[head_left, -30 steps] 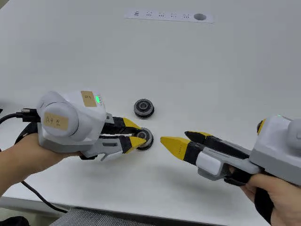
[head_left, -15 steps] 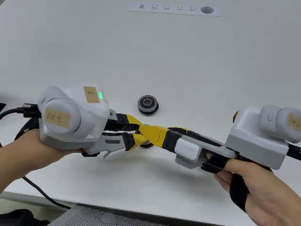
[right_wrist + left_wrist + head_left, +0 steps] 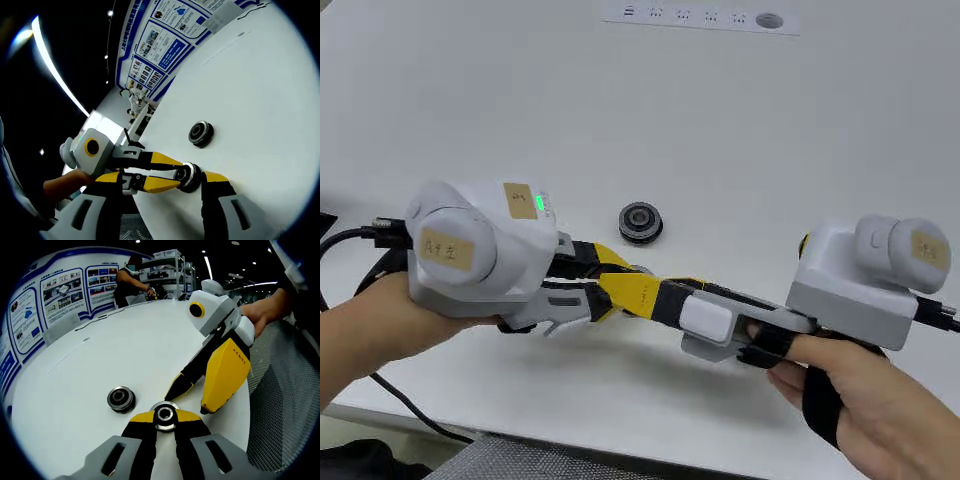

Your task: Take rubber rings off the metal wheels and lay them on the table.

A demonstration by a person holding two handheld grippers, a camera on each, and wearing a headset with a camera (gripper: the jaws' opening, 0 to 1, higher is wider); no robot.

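So left tongs (image 3: 165, 417) are clamping the near wheel (image 3: 165, 412), right tongs (image 3: 190, 401) are sitting open beside it; pinching the rubber ring (image 3: 196, 172) looks next.

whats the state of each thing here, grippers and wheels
left gripper: shut on a metal wheel
right gripper: open, jaws either side of that wheel
second metal wheel: lying flat on the table, untouched, rubber ring on
green light on left gripper: lit
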